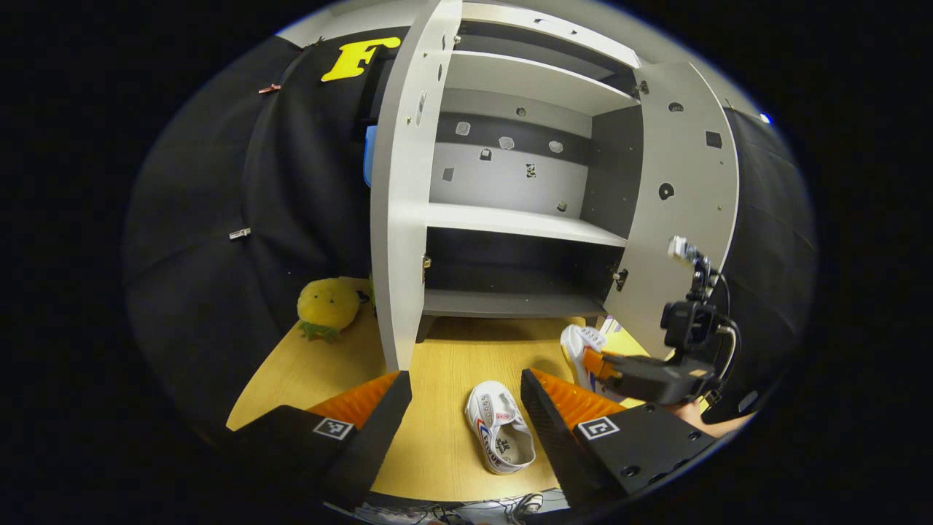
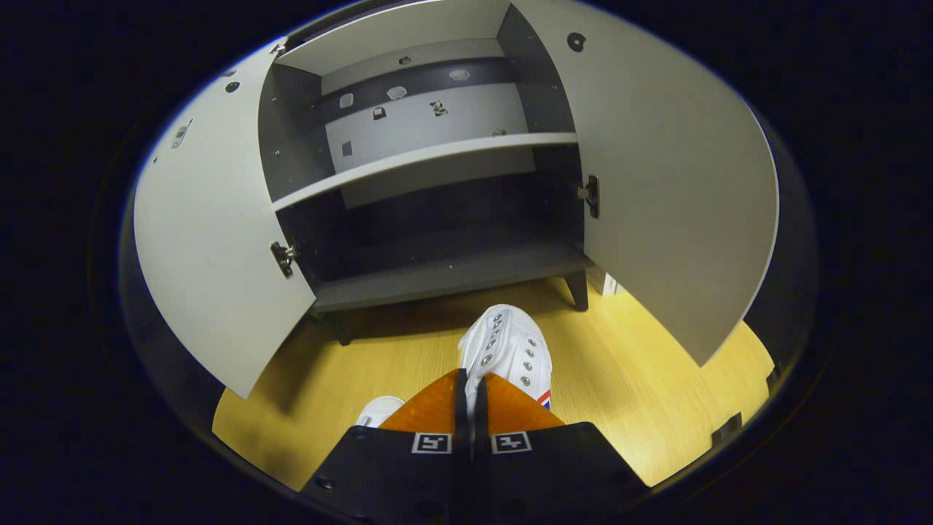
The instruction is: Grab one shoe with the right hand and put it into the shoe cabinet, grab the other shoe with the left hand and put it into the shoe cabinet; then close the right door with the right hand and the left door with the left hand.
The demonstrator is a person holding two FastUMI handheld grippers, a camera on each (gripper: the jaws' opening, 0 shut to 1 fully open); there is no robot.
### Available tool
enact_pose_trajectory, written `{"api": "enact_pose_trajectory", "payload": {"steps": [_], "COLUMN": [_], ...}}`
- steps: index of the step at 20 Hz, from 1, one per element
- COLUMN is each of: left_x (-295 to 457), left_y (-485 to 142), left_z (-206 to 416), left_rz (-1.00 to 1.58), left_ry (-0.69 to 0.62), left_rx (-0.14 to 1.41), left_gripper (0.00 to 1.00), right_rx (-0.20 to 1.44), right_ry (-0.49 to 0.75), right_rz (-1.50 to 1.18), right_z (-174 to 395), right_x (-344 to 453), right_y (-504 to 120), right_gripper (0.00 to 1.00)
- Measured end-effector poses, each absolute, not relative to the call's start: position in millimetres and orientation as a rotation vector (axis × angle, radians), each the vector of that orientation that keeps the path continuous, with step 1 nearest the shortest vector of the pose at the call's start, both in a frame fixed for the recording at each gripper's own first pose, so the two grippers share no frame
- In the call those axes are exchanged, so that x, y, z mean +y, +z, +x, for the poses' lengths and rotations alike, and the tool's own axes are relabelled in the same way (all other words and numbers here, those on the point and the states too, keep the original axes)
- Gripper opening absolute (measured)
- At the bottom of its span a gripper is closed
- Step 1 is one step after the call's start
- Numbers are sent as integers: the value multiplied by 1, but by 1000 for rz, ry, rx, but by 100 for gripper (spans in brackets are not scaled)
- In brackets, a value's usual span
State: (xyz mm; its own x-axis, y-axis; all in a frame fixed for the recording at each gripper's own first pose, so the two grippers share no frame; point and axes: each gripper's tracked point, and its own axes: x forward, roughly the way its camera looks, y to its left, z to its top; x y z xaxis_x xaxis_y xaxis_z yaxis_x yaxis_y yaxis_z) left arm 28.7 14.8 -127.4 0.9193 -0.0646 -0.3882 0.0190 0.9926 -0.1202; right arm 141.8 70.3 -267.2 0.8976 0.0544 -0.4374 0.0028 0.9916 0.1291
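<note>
Pinching one shoe (image 2: 506, 346) in my right gripper (image 2: 471, 397); left gripper (image 1: 466, 397) spread, other shoe (image 1: 499, 436) on floor, cabinet (image 2: 437, 277) empty, doors open.

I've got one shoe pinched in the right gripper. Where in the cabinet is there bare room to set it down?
The bottom shelf lies bare between both open doors, left door and right door; so does the middle shelf. The floor is tighter: the other shoe lies between the left gripper fingers, near the right gripper and its held shoe.
</note>
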Motion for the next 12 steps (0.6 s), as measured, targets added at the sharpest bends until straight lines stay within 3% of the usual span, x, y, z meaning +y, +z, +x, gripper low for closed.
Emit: {"api": "enact_pose_trajectory", "payload": {"steps": [12], "left_x": [6], "left_y": [-111], "left_z": [40], "left_rz": [-132], "left_ry": [-85], "left_rx": [336], "left_gripper": [95], "right_rx": [134], "right_ry": [103], "right_rz": [23], "right_z": [230], "right_x": [100], "right_y": [-85], "right_gripper": [5]}}
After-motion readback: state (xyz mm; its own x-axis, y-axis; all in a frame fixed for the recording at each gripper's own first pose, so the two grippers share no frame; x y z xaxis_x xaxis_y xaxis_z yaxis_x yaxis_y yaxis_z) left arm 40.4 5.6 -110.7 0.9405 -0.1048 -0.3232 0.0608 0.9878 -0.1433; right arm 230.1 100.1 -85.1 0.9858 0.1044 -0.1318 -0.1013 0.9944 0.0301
